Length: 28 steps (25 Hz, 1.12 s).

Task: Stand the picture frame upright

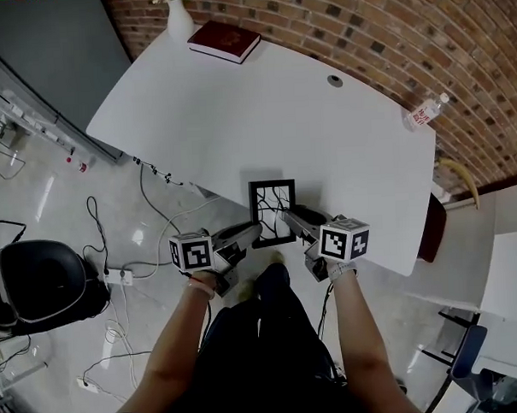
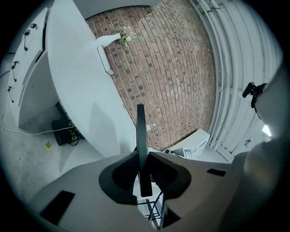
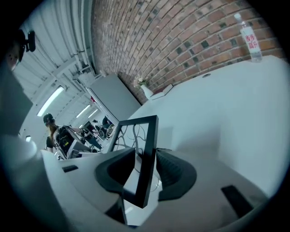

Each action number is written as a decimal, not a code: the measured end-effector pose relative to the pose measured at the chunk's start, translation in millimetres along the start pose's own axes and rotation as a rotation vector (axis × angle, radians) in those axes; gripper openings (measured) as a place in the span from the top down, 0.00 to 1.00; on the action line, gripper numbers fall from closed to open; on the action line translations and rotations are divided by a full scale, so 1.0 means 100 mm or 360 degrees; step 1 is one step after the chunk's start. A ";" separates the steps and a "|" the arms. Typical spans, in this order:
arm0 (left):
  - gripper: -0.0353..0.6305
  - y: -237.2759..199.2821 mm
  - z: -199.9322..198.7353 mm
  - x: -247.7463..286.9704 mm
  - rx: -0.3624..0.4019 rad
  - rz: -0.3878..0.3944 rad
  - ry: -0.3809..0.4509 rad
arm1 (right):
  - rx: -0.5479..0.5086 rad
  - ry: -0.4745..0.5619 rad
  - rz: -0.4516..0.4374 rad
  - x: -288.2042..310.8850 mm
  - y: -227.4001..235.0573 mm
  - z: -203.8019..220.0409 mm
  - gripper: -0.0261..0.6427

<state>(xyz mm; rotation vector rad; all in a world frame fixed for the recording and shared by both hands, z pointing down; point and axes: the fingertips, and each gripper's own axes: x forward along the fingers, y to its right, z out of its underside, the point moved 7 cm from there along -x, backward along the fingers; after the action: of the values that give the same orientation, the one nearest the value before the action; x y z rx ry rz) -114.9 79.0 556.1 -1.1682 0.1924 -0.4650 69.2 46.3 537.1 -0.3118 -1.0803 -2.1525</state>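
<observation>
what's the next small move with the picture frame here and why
Probably draw the right tongs back off the picture frame. They stand open around its edge, not pressing, while the left tongs clamp the other edge and hold it upright near the front edge of the table.

White table (image 1: 237,117) with a red book (image 1: 224,41) beside a white vase (image 1: 179,21), a water bottle (image 1: 425,112) near the brick wall (image 1: 388,33), cables (image 1: 116,276) on the floor.

The picture frame (image 1: 272,211) is a thin black square around a clear pane marked with black branching lines. It is upright at the near edge of the white table (image 1: 237,108). Whether its bottom edge rests on the table cannot be told.
</observation>
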 end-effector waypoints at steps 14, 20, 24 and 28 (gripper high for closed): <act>0.83 0.30 -0.84 0.44 0.0380 0.0148 -0.0191 | 0.0011 0.0296 -0.0152 -0.13 0.12 -0.80 0.78; 0.83 0.27 -1.25 0.83 0.0508 0.0119 -0.0287 | -0.0112 0.0350 -0.0071 -0.09 0.33 -1.27 0.79; 0.83 0.22 -1.53 1.09 0.0602 0.0095 -0.0344 | -0.0124 0.0392 -0.0052 -0.03 0.52 -1.55 0.80; 0.83 0.21 -1.83 1.29 0.0737 0.0037 -0.0394 | -0.0140 0.0406 -0.0079 0.07 0.67 -1.83 0.80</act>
<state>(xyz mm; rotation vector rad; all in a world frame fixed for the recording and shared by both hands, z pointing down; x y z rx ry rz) -64.8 -125.6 477.7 -0.7577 -0.1134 -0.3173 126.5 -126.1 467.4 -0.0477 -0.8589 -2.2164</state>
